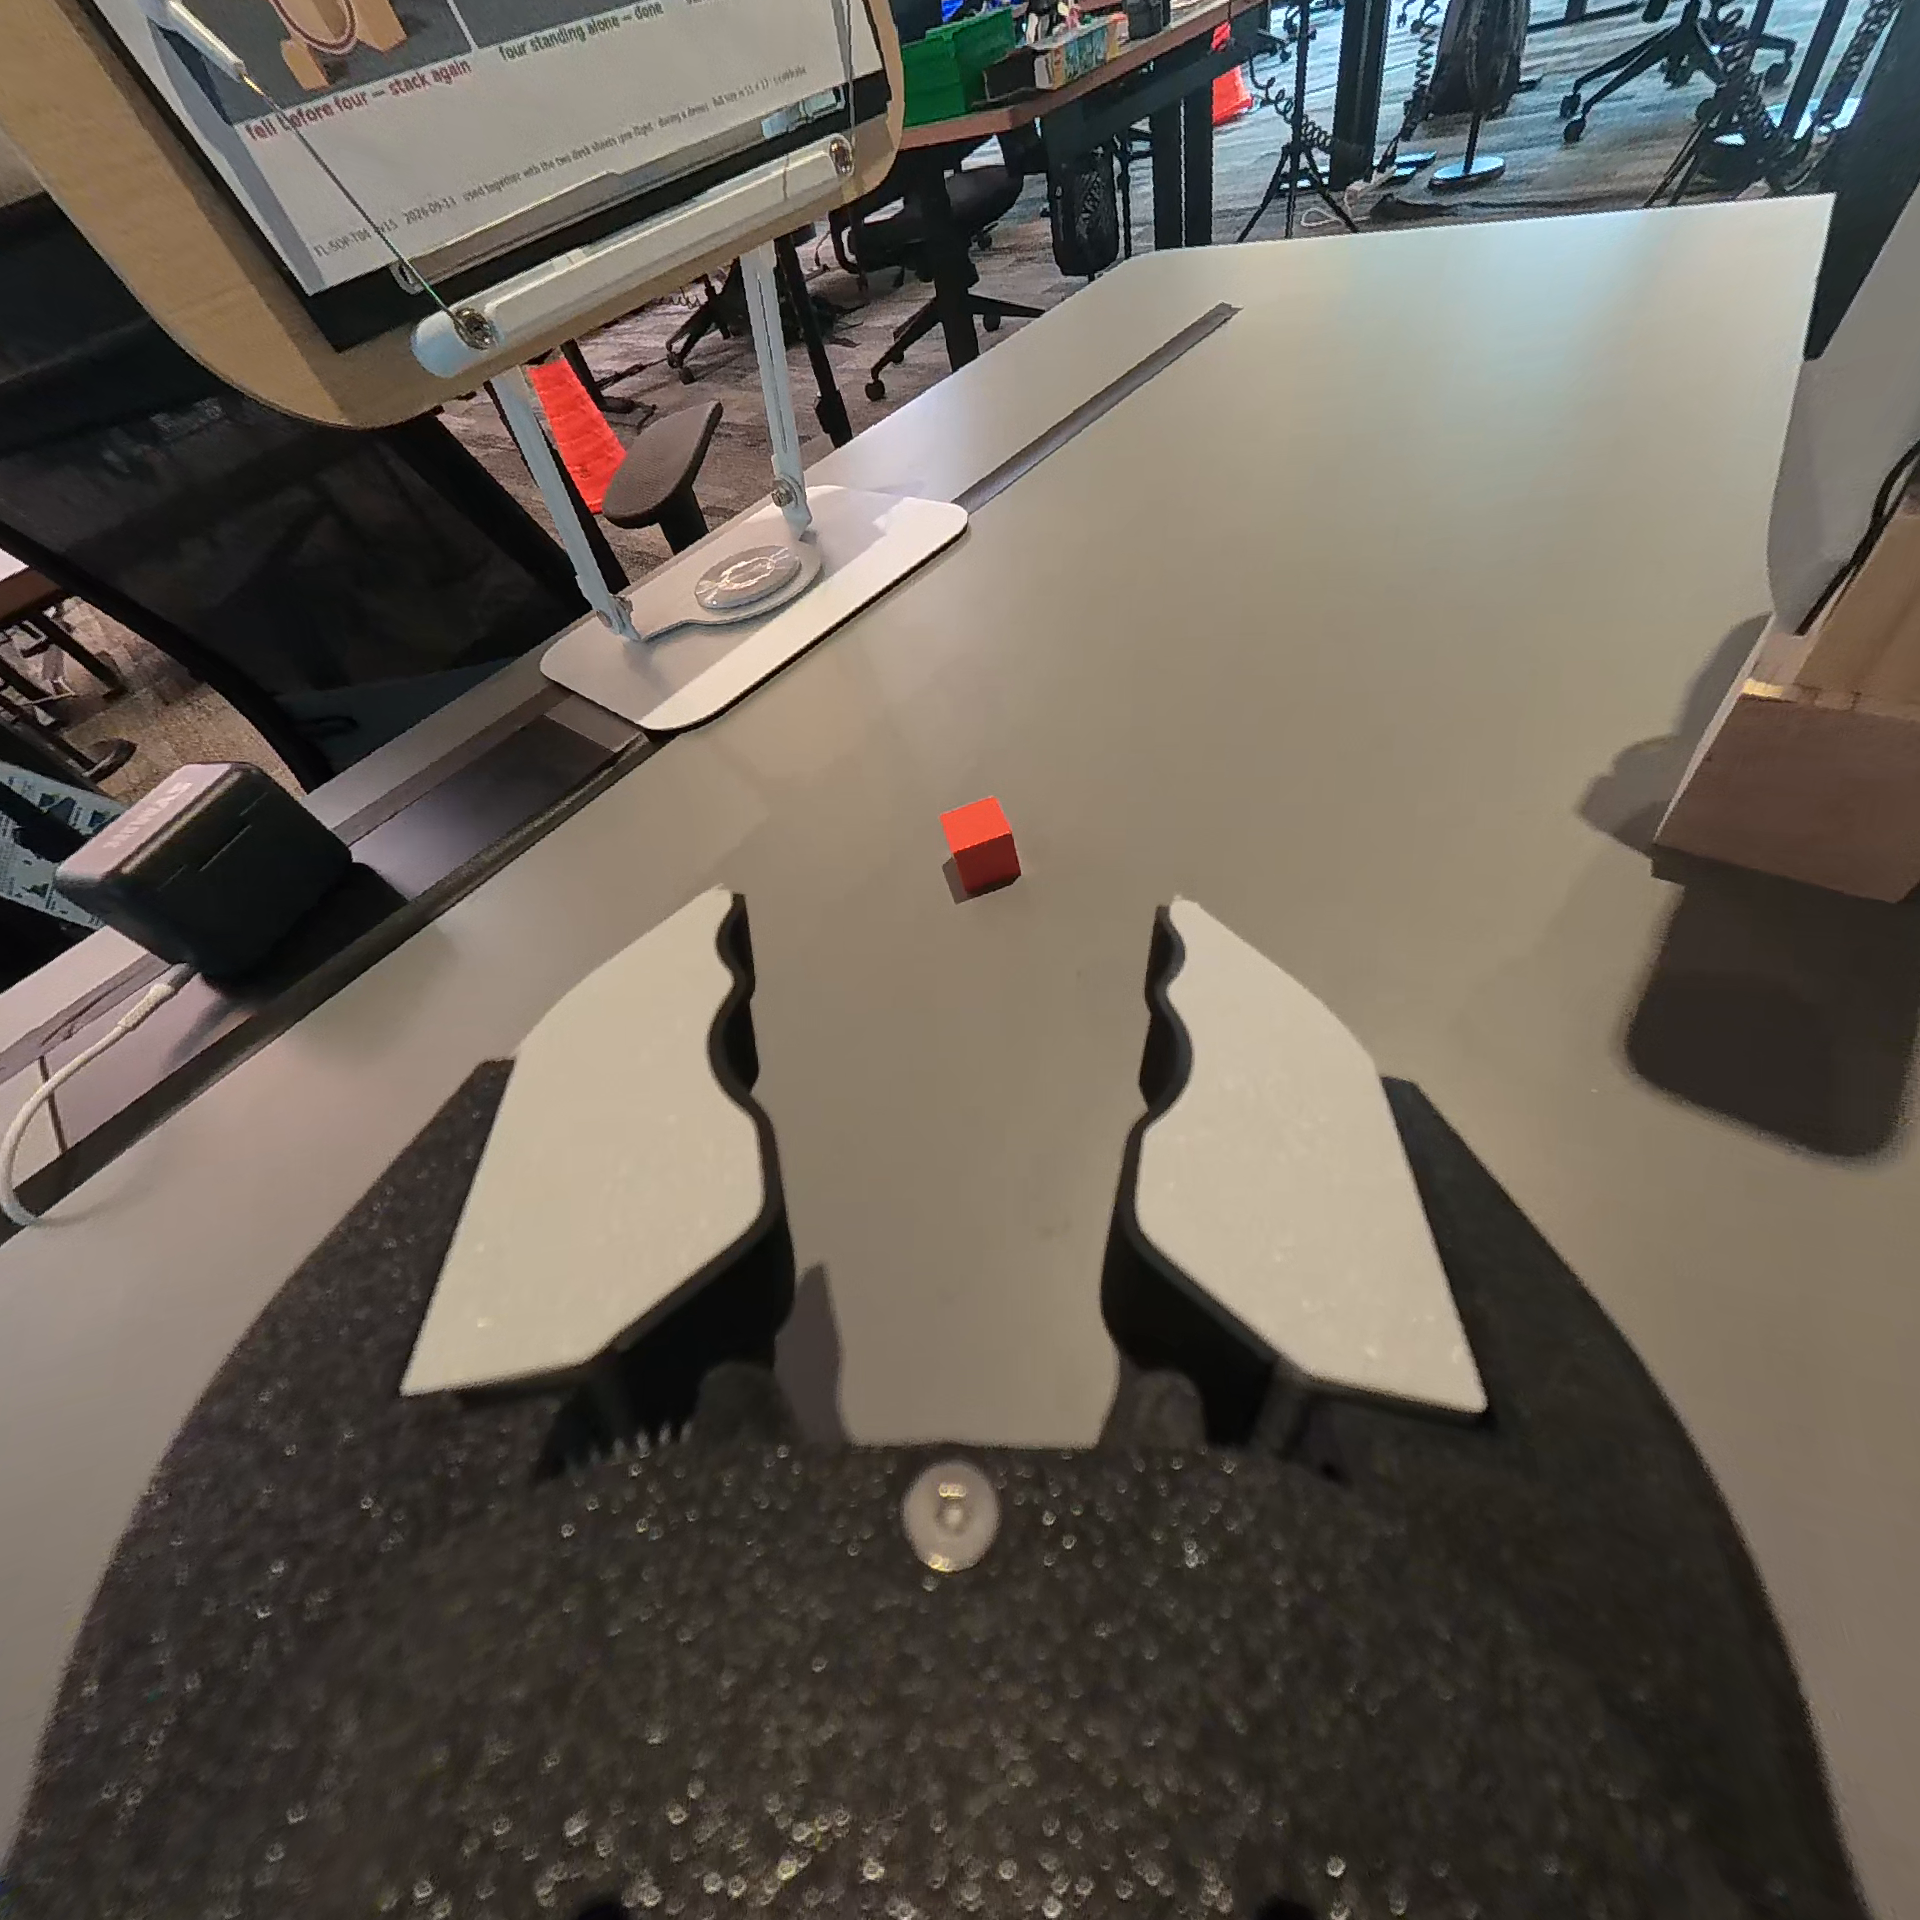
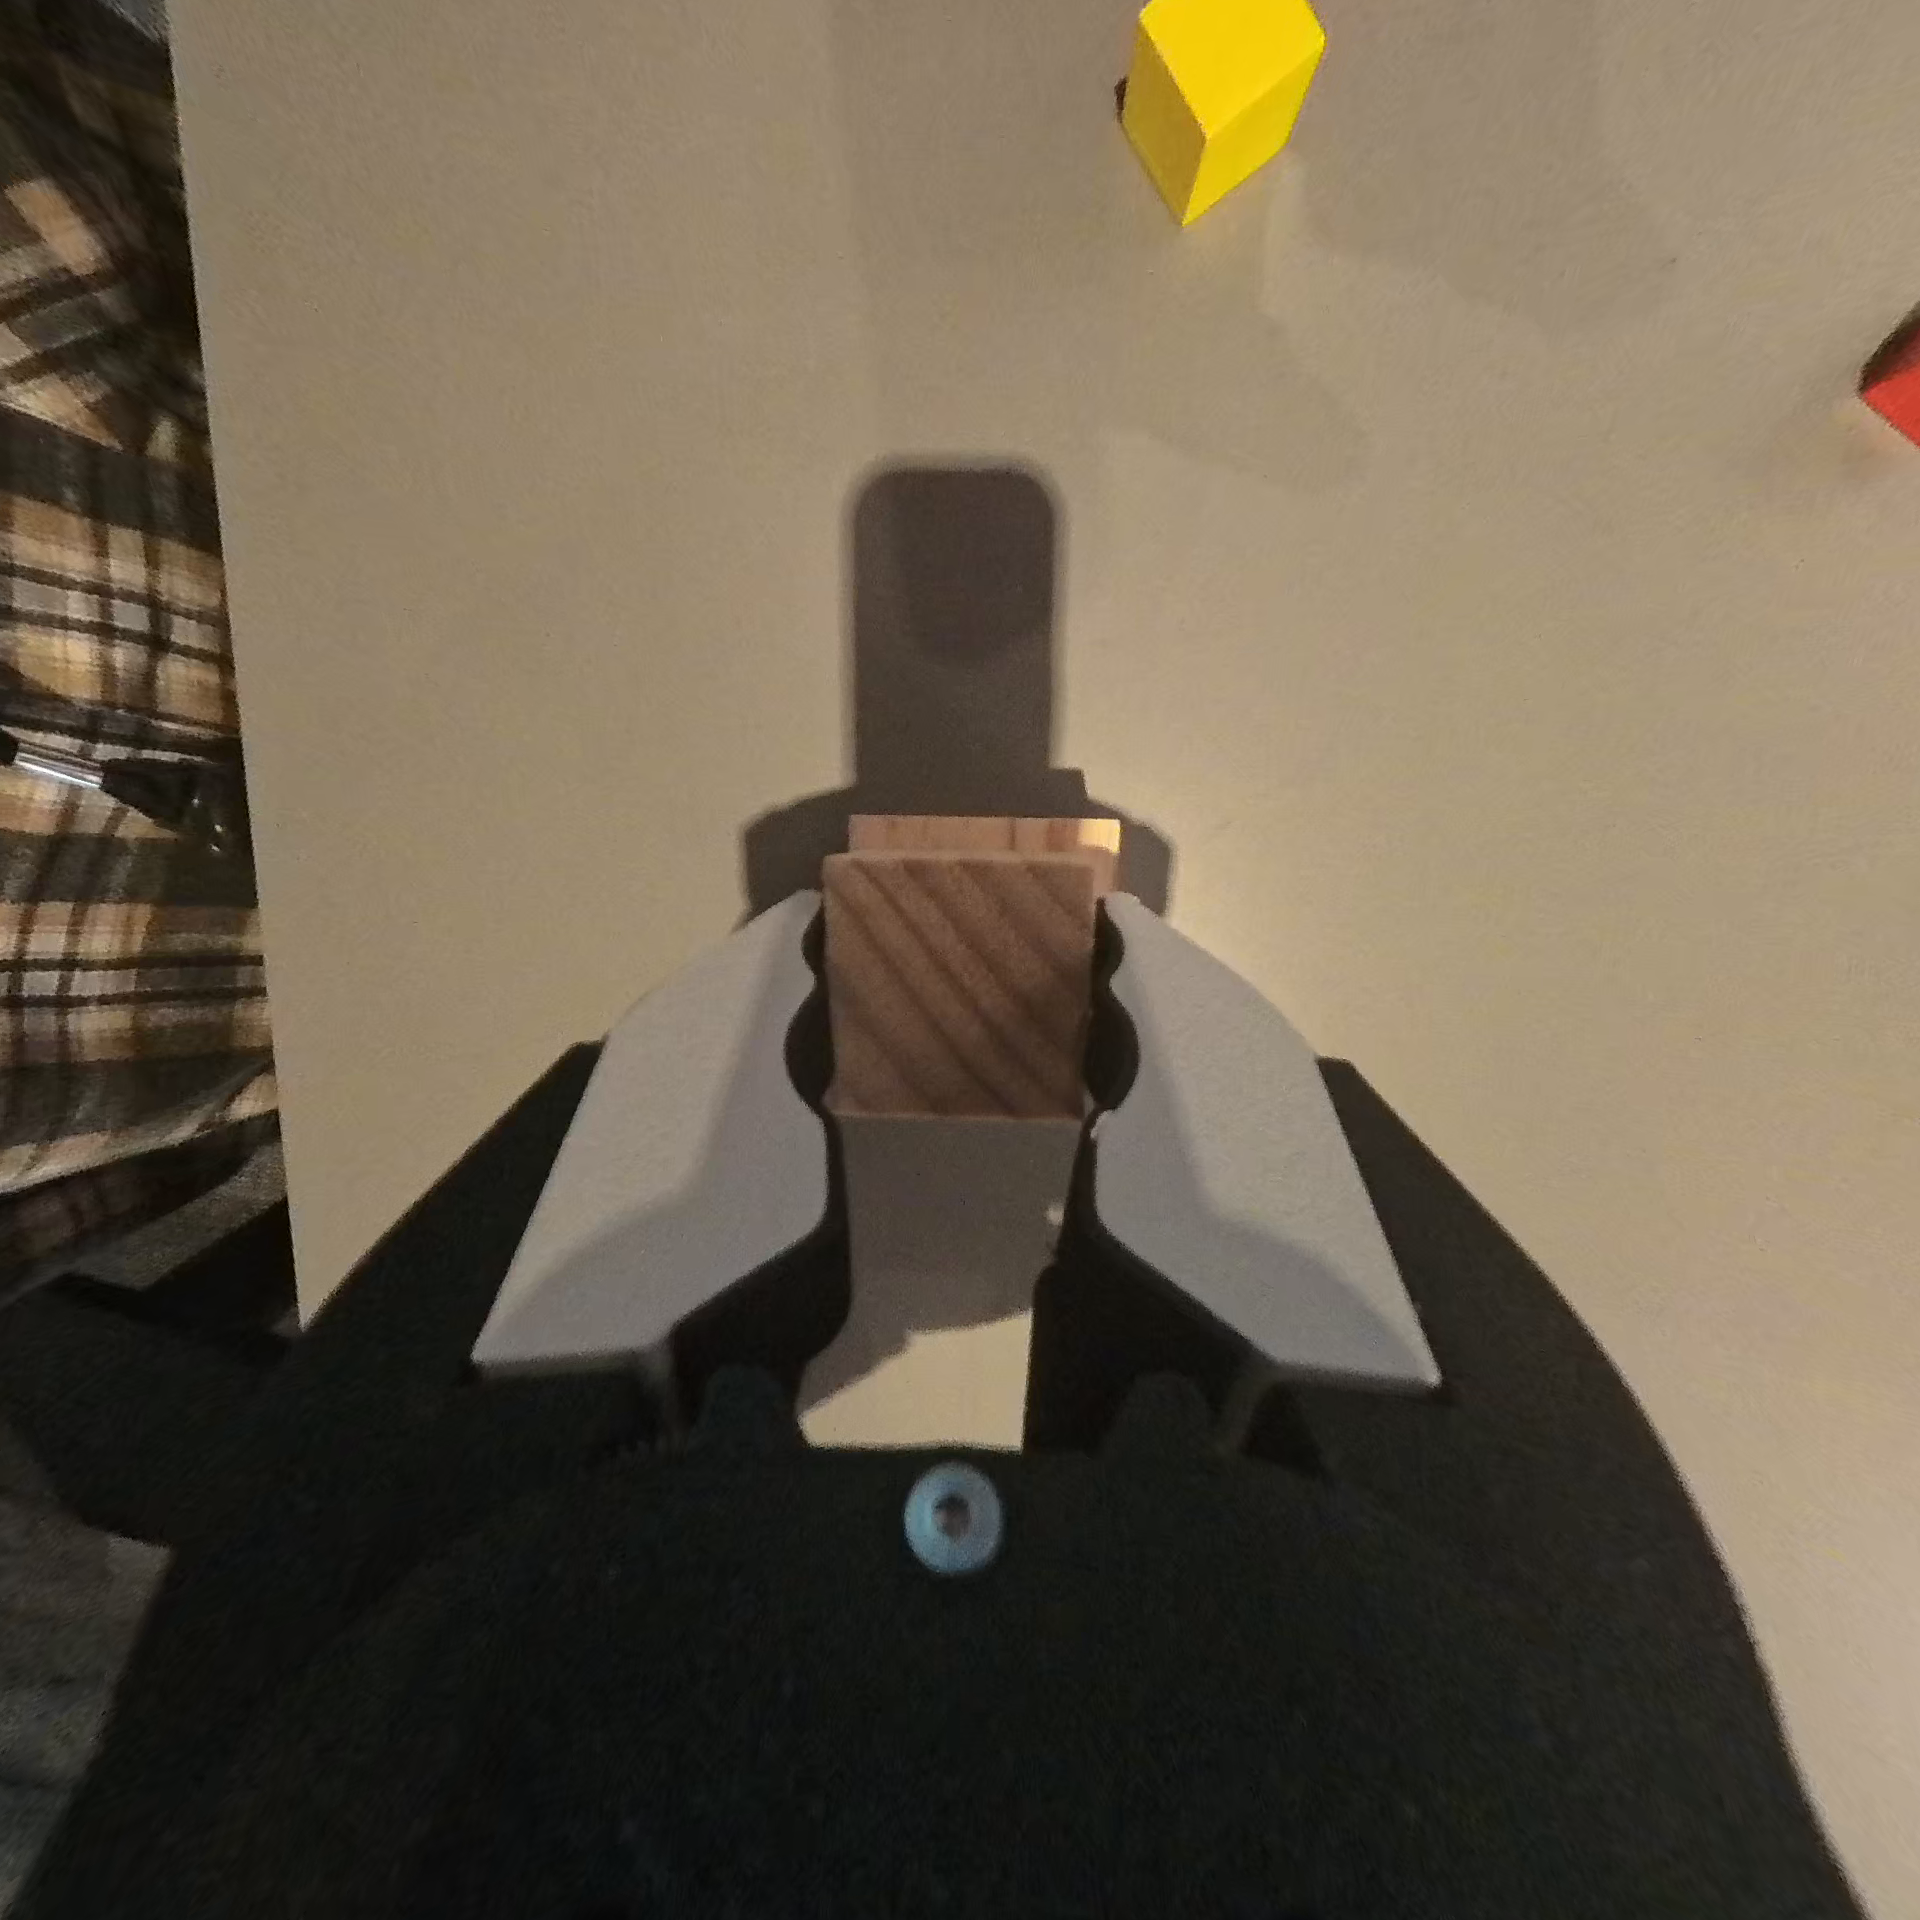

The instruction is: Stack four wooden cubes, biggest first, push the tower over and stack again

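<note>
A small red cube (image 1: 979, 844) sits on the grey table (image 1: 1351, 520), just ahead of my left gripper (image 1: 951, 904), which is open and empty. My right gripper (image 2: 956, 909) is shut on a plain wooden cube (image 2: 956, 997) and holds it on, or just above, a larger wooden cube (image 2: 982, 834). That larger cube (image 1: 1797, 800) shows at the right edge of the left wrist view, with the held cube (image 1: 1860, 644) on top. A yellow cube (image 2: 1221, 104) lies farther ahead on the table. The red cube (image 2: 1896, 400) shows at the right edge.
A document stand with a printed sheet (image 1: 520, 156) stands on a flat base (image 1: 769, 613) at the table's far left. A black box (image 1: 208, 862) and a white cable (image 1: 42, 1122) lie by the left edge. Plaid clothing (image 2: 104, 727) is past the table's edge.
</note>
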### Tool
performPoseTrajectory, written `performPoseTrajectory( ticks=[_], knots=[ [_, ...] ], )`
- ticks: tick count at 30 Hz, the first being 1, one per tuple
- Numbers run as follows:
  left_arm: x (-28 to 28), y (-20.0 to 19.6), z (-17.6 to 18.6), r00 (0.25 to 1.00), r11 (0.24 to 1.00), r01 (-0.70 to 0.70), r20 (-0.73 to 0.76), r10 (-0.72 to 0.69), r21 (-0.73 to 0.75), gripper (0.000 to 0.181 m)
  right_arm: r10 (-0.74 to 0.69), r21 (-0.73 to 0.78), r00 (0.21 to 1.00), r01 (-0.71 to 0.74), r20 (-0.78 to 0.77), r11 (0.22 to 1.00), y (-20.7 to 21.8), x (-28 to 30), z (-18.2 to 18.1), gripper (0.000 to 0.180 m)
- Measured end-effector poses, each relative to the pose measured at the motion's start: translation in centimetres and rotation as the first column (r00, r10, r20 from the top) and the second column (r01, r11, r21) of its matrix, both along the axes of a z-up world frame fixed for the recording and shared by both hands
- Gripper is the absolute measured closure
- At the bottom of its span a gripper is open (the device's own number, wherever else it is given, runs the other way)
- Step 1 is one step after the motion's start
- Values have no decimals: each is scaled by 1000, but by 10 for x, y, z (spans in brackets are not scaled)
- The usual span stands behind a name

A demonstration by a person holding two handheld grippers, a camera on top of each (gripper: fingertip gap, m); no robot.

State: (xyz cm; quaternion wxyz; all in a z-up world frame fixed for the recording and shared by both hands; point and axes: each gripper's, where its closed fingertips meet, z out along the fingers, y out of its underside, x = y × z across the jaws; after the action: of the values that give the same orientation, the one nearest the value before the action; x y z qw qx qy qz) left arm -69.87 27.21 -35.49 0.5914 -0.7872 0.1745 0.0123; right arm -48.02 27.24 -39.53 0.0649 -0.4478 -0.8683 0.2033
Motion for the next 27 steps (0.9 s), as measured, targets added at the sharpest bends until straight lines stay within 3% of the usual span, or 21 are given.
performPoseTrajectory(
  ticks=[1,13,19,22,27],
  knots=[
    [0,0,0,1000,1000,0,1,0,0,108,-2,-2,1000,2,-2,1000,0,0,0,135],
    [1,0,-1,1000,1000,4,0,-4,-5,108,2,6,1000,-2,-11,1000,0,0,0,131],
    [1,0,0,1000,1000,9,6,-9,2,108,-33,94,987,48,-156,994,16,-14,13,40],
    [2,-1,1,1000,1000,15,9,-15,3,107,-77,84,938,112,-337,990,29,-19,51,34],
    [8,-2,3,998,999,50,41,-50,0,102,-220,-91,774,207,-593,974,53,11,103,34]
  ],
)
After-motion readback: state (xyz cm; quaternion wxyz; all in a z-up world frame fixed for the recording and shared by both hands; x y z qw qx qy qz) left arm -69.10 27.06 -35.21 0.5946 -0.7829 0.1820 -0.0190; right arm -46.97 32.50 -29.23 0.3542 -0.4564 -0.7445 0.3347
